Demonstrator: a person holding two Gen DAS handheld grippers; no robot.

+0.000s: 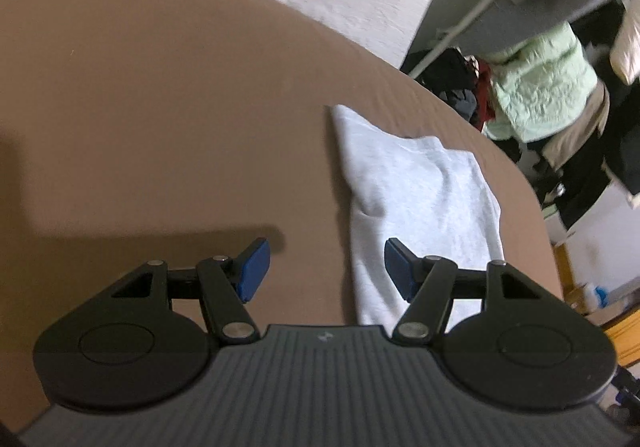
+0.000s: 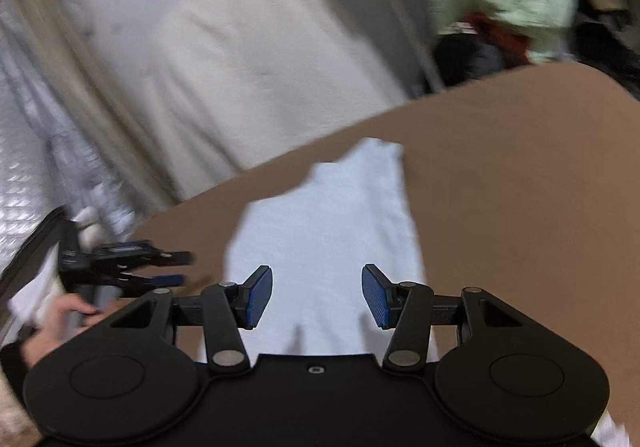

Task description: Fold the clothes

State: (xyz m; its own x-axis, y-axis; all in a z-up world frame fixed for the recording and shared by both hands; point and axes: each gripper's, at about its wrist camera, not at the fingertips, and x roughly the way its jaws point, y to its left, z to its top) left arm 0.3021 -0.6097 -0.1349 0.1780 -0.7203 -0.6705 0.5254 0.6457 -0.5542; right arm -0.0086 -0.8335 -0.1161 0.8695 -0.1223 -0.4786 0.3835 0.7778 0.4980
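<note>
With both the left claw (image 1: 326,267) and right claw (image 2: 317,296) wide open and empty, the white garment (image 2: 332,231) ahead of them could bunch on the brown surface (image 1: 160,107) if only one layer is pinched.

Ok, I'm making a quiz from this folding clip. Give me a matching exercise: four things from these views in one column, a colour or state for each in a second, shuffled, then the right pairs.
Things:
1. white garment
2. table
3. quilted jacket
4. left gripper

Colour or state:
A. pale green, beyond the table's edge
B. open, holding nothing
C. lying folded in a long strip
D. brown

Pairs: 1-C, 2-D, 3-A, 4-B
</note>
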